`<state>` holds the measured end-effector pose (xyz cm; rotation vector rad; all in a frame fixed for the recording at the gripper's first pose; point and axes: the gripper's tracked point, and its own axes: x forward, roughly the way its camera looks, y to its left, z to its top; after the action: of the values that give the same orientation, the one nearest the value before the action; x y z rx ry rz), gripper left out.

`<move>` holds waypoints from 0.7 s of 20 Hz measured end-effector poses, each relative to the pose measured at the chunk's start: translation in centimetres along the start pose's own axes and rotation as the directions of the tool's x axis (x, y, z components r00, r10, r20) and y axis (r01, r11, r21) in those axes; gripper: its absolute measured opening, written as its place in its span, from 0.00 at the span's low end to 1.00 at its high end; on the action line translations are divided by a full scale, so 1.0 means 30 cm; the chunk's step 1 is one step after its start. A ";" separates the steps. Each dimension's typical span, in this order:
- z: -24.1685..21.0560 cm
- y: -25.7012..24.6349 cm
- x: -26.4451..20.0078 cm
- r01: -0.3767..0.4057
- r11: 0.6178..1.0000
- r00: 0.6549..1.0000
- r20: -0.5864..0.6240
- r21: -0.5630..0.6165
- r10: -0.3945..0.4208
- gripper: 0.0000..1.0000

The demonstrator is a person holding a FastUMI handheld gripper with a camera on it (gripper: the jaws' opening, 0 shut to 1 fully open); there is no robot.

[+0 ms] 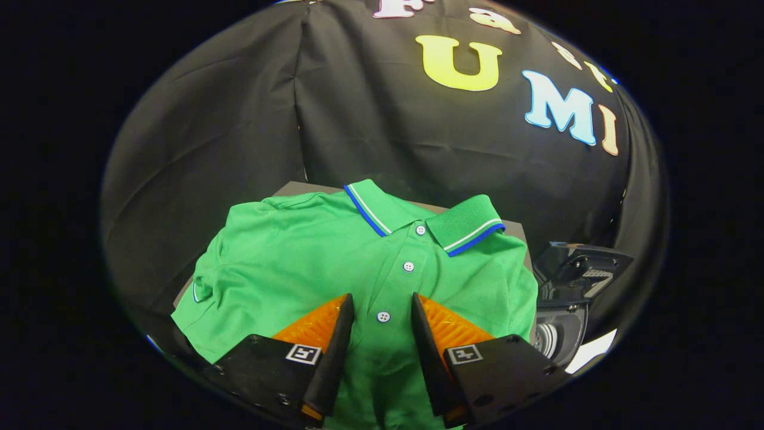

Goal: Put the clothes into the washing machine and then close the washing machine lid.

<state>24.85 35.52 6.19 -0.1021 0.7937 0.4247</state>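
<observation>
Presently gripper (382, 313) hovers over shirt (334, 263), fingers spread astride its button placket, gripping nothing; washer (567, 298) beside shirt, partly cut off.

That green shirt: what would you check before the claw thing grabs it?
1. Gripper open, with a gap between its fingers: ok.
2. Green polo shirt lies spread on the table, nothing on top: ok.
3. Fingers line up over the shirt's button strip: ok.
4. Fingers touching the fabric: cannot tell.
5. Washing machine beside the shirt, lid up: ok.
6. Drum free of other things: cannot tell.
</observation>
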 end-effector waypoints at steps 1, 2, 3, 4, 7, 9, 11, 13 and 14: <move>0.001 0.007 -0.002 -0.014 1.000 1.000 0.001 -0.008 0.014 0.62; 0.006 0.009 -0.003 -0.016 1.000 1.000 -0.004 0.016 0.016 0.62; 0.004 0.000 -0.001 -0.016 0.999 1.000 0.008 0.033 0.016 0.36; -0.001 0.005 -0.004 -0.017 1.000 1.000 0.014 0.020 0.017 0.10; 0.004 0.016 -0.017 -0.030 1.000 0.999 0.040 -0.002 0.030 0.06; 0.004 0.013 -0.009 -0.051 0.998 0.998 0.044 0.032 0.049 0.02; 0.019 0.013 -0.023 -0.072 0.996 0.996 0.050 0.049 0.069 0.01; 0.049 0.015 -0.047 -0.094 0.994 0.993 0.080 0.052 0.089 0.01; 0.070 0.012 -0.066 -0.099 0.994 0.990 0.100 0.044 0.094 0.01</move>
<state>24.88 35.70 9.08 0.0027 0.7136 0.4984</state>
